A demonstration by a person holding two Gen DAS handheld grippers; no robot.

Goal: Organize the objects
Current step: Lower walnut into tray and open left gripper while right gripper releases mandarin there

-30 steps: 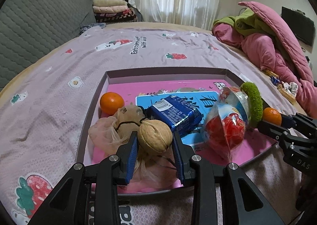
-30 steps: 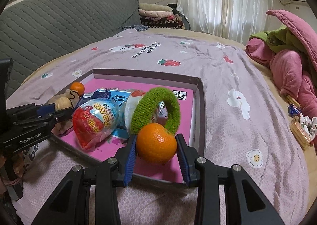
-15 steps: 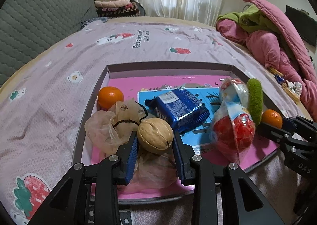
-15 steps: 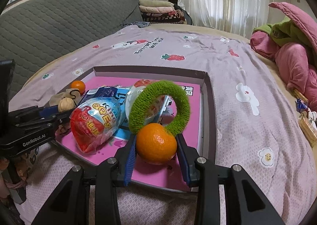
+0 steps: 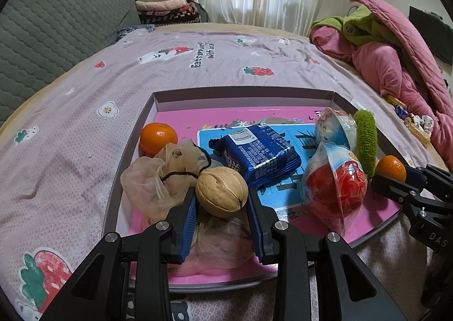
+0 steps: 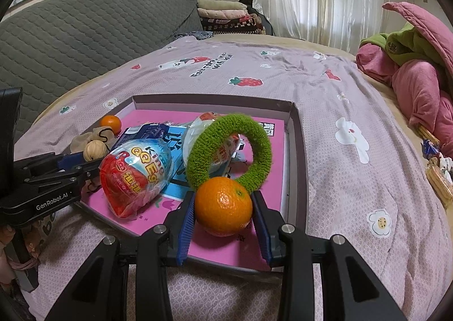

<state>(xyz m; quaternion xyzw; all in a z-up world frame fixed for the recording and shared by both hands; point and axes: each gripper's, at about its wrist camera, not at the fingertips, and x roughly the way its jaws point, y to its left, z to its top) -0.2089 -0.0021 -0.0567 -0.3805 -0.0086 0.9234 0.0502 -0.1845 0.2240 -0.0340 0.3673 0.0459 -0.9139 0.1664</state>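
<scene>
A shallow box (image 5: 243,96) with a pink floor lies on the bed. My left gripper (image 5: 221,196) is shut on a walnut (image 5: 221,192) over the box's near left corner. My right gripper (image 6: 223,205) is shut on an orange (image 6: 223,205) at the box's near right part; the same orange (image 5: 390,168) shows in the left wrist view. Inside the box lie a second orange (image 5: 158,137), a beige mesh pouch (image 5: 158,179), a blue snack pack (image 5: 254,154), a red-and-blue egg packet (image 5: 334,188) and a green fuzzy ring (image 6: 229,151).
The box rests on a lilac strawberry-print bedsheet (image 5: 85,128). A grey quilted headboard (image 6: 70,38) stands at the left. Pink and green bedding (image 5: 396,46) is piled at the right, with small wrapped snacks (image 6: 438,168) beside it. Folded blankets (image 5: 167,9) are stacked at the back.
Both views have tilted a little, so the box sits slightly lower in frame. The walnut and the orange stay gripped in the same places.
</scene>
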